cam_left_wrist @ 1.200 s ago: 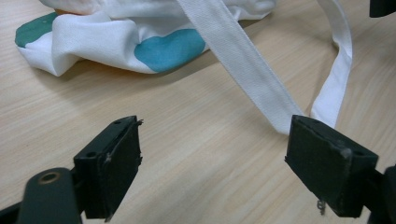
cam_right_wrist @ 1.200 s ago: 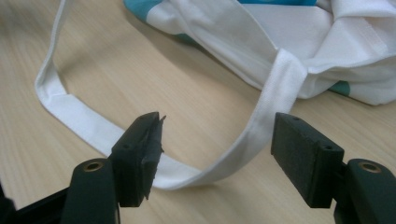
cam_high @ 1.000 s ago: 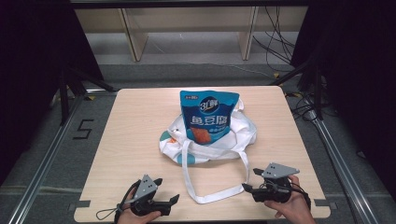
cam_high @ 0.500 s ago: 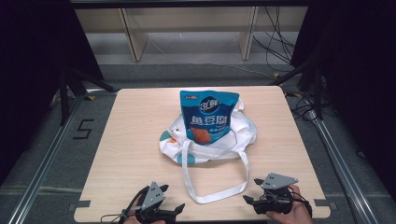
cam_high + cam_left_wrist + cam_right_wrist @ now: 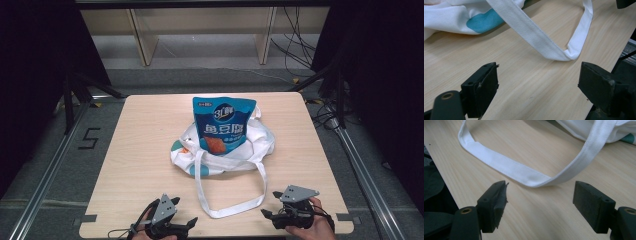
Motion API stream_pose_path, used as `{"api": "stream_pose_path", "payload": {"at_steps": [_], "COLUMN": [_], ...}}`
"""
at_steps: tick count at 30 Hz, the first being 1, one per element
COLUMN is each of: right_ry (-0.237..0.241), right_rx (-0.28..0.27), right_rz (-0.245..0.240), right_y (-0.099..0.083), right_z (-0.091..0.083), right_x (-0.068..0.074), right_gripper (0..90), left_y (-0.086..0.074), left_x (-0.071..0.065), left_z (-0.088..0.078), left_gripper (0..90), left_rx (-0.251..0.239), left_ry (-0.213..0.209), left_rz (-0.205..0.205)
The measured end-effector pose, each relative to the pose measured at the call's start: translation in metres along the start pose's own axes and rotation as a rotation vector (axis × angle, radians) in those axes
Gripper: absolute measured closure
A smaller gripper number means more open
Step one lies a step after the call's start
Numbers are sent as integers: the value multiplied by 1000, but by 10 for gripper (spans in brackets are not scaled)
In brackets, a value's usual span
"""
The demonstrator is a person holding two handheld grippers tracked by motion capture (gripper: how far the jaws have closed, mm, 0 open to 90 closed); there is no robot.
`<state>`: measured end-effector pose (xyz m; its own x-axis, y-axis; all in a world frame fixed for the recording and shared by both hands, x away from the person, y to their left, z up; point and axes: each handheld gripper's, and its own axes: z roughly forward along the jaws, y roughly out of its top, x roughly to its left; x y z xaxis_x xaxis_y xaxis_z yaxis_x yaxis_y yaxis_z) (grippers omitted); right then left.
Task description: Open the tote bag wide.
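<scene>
Overhead, a pale wooden table (image 5: pixel 145 150) stands on a grey floor, with wooden shelf legs beyond its far edge. Near the table's middle lies a white cloth bag (image 5: pixel 250 147) with teal patches, flattened on its side, its long axis running left to right across the table. A blue snack packet (image 5: pixel 224 125) sits in the bag's mouth, its upper part sticking out and its top pointing toward the far edge. One long white strap (image 5: pixel 227 212) trails from the bag toward the person, making a narrow loop whose long axis runs from far to near; its closed end rests flat on the wood between the two grippers.

At the near edge, the left gripper (image 5: pixel 192 221) is held low by a hand, jaws spread wide and holding nothing. In the left gripper view the strap's (image 5: pixel 544 45) folded end lies just ahead of the spread jaws, not touching them.

The right gripper (image 5: pixel 266 216) sits by the near right corner, jaws likewise spread apart and empty. In the right gripper view the strap (image 5: pixel 524 173) curves across the wood just beyond the jaws, clear of both.

Compared with a second ago, both grippers have drawn back toward the near edge, away from the strap. The bag and packet have not moved.
</scene>
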<state>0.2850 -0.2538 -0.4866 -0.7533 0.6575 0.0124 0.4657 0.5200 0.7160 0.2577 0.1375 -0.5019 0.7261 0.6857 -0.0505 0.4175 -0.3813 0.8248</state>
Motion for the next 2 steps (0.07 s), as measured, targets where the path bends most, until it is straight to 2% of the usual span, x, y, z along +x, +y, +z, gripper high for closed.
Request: {"api": "stream_pose_path", "payload": {"at_steps": [1, 2], "right_ry": [1, -2], "right_rx": [-7, -5], "right_rz": [-6, -9], "right_y": [0, 0], "right_z": [0, 1], "right_x": [-1, -2], "right_gripper": [281, 281], "left_y": [0, 0], "left_x": [0, -1], "left_z": [0, 0], "left_gripper": [155, 154], "left_rx": [-1, -3], "left_ry": [0, 1], "left_rz": [-5, -39]}}
